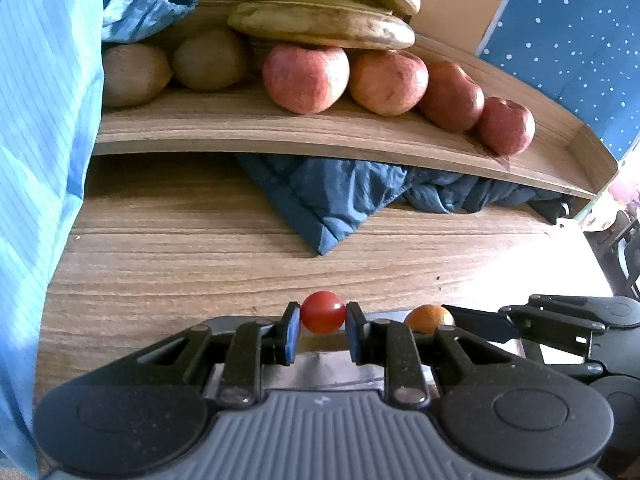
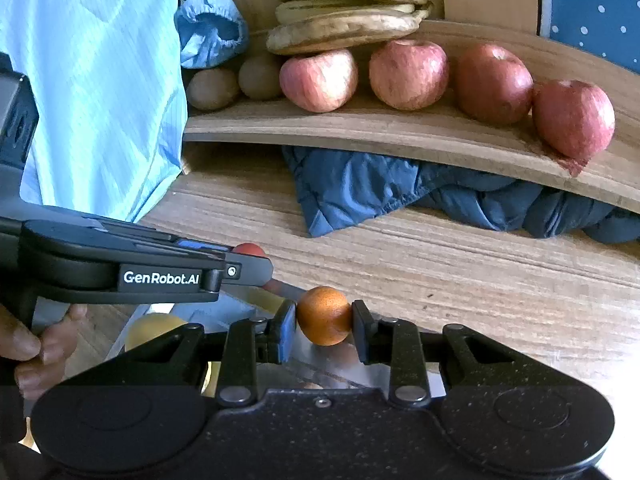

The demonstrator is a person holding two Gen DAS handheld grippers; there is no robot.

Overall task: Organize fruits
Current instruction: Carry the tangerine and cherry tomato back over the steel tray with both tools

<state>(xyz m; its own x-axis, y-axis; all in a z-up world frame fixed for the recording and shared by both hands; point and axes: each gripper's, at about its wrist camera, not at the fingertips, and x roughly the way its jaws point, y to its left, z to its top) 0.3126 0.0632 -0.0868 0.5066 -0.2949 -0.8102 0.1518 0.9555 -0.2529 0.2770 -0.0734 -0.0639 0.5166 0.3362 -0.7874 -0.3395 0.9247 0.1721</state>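
A small red tomato (image 1: pixel 323 312) is being pinched between the pads of the left gripper (image 1: pixel 322 330), while a small orange (image 2: pixel 325 315) is being clamped by the right gripper (image 2: pixel 324 330) just beside it. Ahead and above both, apples (image 2: pixel 408 74) are being kept in a row on the wooden shelf (image 2: pixel 360 130). Each fruit is best being carried level, gently squeezed, toward a free spot there.

The table (image 1: pixel 200 248) and the shelf (image 1: pixel 280 128) above it show matt wood grain. On the shelf, the apples (image 2: pixel 408 74) look smooth and faintly shiny, the bananas (image 1: pixel 320 26) dull and speckled, the kiwis (image 1: pixel 132 74) rough. Under the shelf lies quilted blue cloth (image 1: pixel 320 196). The cherry tomato (image 1: pixel 322 312) is glossy, the small orange (image 2: pixel 325 315) pitted. Both grippers look like matt black plastic.
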